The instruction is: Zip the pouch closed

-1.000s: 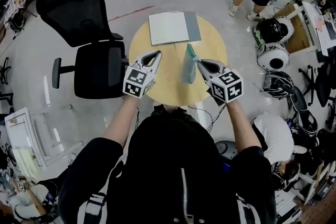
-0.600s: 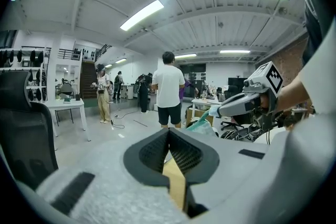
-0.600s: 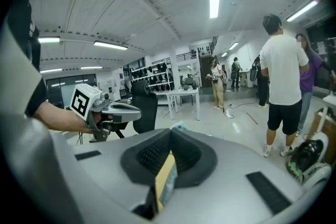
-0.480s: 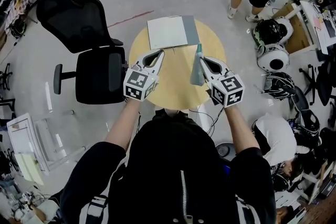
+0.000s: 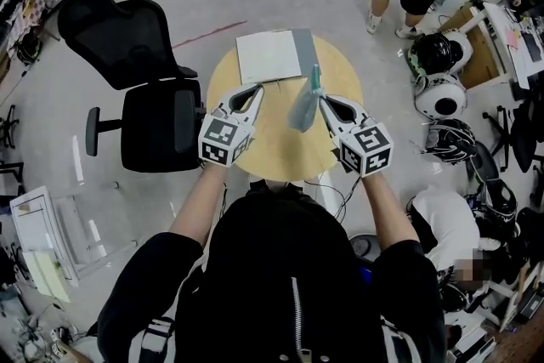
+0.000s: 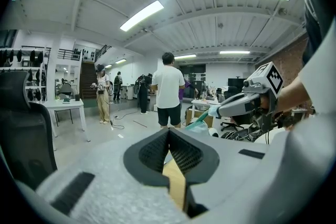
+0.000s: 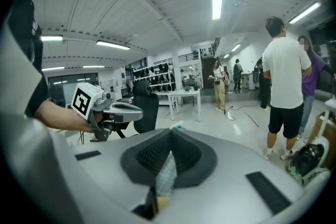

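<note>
Right gripper (image 5: 323, 101) grasps the pouch (image 5: 303, 110) above the table (image 5: 263, 144); left gripper (image 5: 255, 89) clenched on nothing

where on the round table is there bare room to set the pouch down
The table is bare wood across its near half, from the notebook to the near rim, between the left gripper and the right gripper holding the pouch. Only the far edge is crowded: the notebook covers it.
</note>
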A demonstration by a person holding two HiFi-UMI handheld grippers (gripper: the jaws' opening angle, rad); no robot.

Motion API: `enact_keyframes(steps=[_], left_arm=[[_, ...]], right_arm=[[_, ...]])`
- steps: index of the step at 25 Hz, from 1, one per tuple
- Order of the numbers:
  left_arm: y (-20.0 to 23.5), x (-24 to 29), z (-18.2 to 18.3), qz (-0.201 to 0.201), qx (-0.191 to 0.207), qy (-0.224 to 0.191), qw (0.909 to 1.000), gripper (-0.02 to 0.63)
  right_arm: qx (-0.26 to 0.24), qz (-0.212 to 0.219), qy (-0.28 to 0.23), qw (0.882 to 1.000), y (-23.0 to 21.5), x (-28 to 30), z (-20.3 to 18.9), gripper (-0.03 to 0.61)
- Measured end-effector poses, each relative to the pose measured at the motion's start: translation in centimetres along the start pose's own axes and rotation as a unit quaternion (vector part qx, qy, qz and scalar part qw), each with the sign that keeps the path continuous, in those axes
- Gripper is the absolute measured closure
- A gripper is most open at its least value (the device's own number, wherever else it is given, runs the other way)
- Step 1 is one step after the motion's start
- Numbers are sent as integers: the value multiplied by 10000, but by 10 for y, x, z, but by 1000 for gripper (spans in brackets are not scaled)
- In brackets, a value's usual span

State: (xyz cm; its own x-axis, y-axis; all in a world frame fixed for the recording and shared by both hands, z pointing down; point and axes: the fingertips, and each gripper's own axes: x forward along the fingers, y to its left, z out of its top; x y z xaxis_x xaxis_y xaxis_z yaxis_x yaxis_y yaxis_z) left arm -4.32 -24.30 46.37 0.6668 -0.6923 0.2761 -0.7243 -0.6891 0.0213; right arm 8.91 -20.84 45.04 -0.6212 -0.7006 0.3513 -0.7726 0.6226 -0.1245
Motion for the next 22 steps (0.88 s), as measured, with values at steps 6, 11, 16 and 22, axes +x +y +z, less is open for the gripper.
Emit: enact_keyframes(steps=[6, 11, 16, 22], left_arm=[[4, -1, -4, 5, -55, 63, 10000, 609], [4, 0, -8, -10, -92, 95, 9999, 609], [4, 1, -10, -37, -83, 107, 9999, 609], [2, 2, -9, -59, -85, 123, 9999, 609]], right_arm=[[-55, 62, 27, 10000, 1, 0, 3, 574], [-75, 96, 45, 9999, 1, -3, 2, 574], [-88, 128, 16, 9999, 2, -2, 3, 574], [-129, 198, -9, 9997, 4, -2, 7, 574]])
